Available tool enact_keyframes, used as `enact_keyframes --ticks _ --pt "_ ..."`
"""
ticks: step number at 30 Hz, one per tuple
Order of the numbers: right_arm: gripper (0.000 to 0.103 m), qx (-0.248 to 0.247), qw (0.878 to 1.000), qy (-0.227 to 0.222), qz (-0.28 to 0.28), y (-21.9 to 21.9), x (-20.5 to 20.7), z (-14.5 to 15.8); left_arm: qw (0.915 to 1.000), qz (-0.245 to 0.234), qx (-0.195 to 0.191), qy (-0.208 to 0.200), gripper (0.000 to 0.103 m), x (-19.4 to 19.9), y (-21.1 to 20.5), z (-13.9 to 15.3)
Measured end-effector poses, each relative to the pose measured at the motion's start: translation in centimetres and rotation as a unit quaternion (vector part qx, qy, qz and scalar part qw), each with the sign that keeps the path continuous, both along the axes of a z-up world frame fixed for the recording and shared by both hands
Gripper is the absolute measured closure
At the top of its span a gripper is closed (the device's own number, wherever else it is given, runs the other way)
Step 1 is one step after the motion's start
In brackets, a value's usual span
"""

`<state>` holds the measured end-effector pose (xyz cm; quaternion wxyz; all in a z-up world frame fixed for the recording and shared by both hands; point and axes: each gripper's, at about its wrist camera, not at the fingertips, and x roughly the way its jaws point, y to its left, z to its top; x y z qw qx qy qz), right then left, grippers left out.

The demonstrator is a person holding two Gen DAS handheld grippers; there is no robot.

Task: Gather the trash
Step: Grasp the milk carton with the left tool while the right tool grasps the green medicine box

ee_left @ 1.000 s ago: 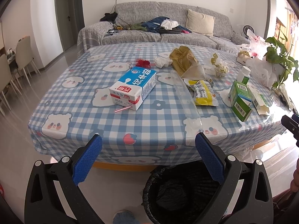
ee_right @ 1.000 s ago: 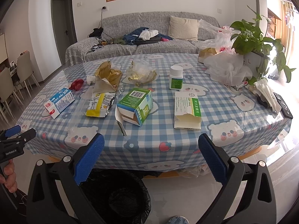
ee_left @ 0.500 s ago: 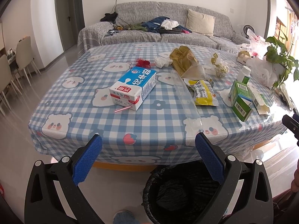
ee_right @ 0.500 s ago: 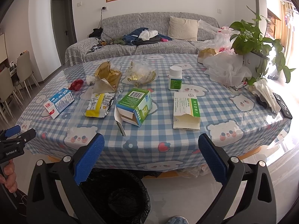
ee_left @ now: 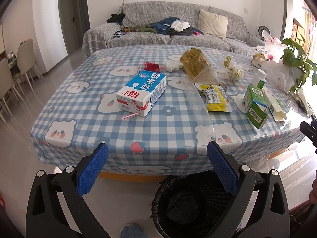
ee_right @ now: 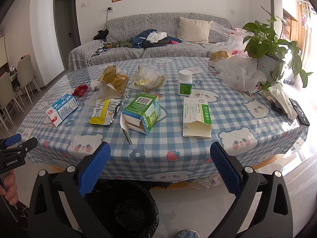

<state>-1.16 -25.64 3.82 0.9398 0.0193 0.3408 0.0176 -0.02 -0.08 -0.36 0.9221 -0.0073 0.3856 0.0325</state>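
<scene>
Trash lies on a blue checked table (ee_left: 83, 107): a blue-white milk carton (ee_left: 141, 93) (ee_right: 61, 109), a yellow snack wrapper (ee_left: 215, 98) (ee_right: 105, 111), a green box (ee_left: 254, 107) (ee_right: 143, 113), a torn white-green medicine box (ee_right: 196, 117), a gold bag (ee_left: 196, 64) (ee_right: 113, 81) and a crumpled tissue (ee_left: 172, 65). A black-lined bin (ee_left: 190, 206) (ee_right: 122, 208) stands on the floor below the table's near edge. My left gripper (ee_left: 156, 168) and right gripper (ee_right: 158, 168) are both open and empty, held in front of the table above the bin.
A white pill bottle (ee_right: 185, 82), crumpled clear plastic (ee_right: 149, 77), white plastic bags (ee_right: 239, 73), a potted plant (ee_right: 271, 45) and a black remote (ee_right: 299, 112) are on the table. A grey sofa (ee_left: 168, 33) is behind; chairs (ee_left: 23, 63) stand at the left.
</scene>
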Motion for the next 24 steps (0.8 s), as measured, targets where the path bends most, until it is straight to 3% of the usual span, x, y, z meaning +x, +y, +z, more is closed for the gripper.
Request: enact_keyframes --ticks 13,24 --pt "0.006 0.001 1.000 -0.001 0.017 2.0 1.0 0.7 1.0000 -0.006 0.005 0.001 0.006 0.7 -0.3 0.5" --pt "0.006 -0.019 0.999 0.003 0.047 6.8 5.2 0.1 0.9999 0.012 0.005 0.008 0.006 4.9 1.8 0.4"
